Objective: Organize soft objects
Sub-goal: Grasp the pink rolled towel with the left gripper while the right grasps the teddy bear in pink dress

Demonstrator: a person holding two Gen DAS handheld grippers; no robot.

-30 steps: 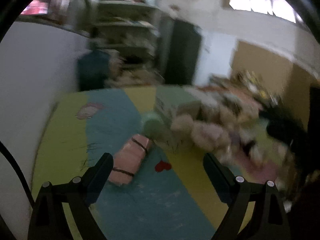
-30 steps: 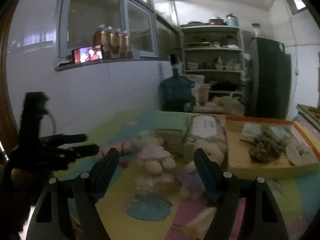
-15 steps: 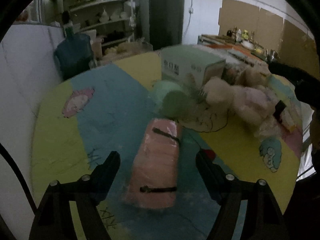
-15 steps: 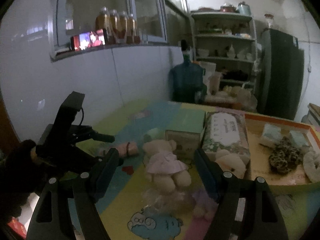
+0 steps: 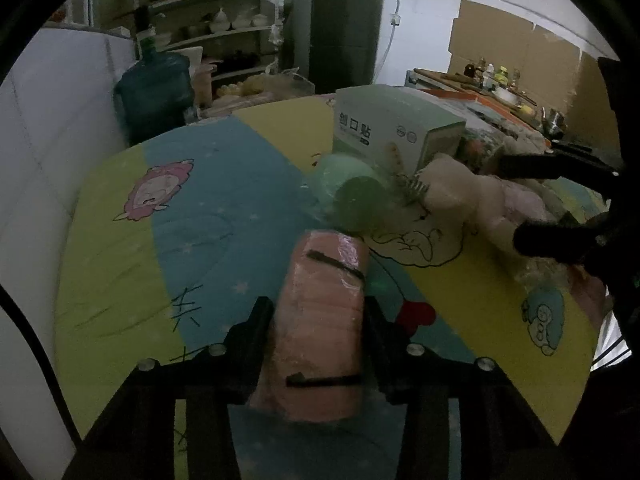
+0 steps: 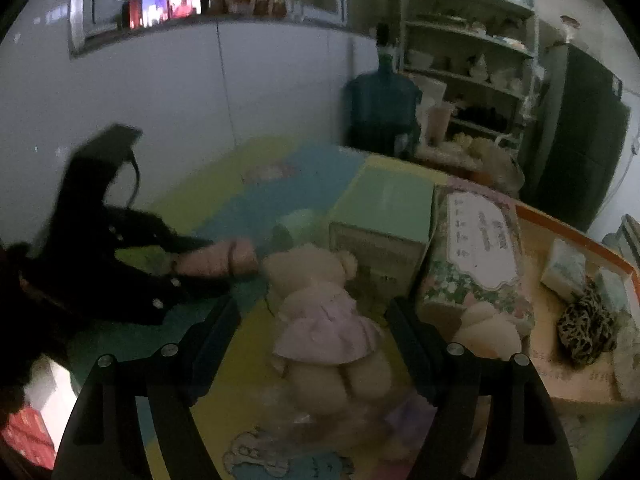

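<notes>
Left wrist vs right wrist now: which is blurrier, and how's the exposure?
Left wrist: dim but mostly sharp; box print readable, pink roll soft close between the jaws, strong fisheye vignette. Right wrist: darker, smeared on the left, where the left gripper is a black blur; teddy soft; lit screen on the sill blown out.

Both views are dim and grainy, with colours muted. In the left wrist view daylight glows on the white wall (image 5: 424, 36) near one o'clock. The right wrist view is softer; the bright screen (image 6: 160, 2) at eleven o'clock smears. Fisheye bending and black vignette ring every edge.
</notes>
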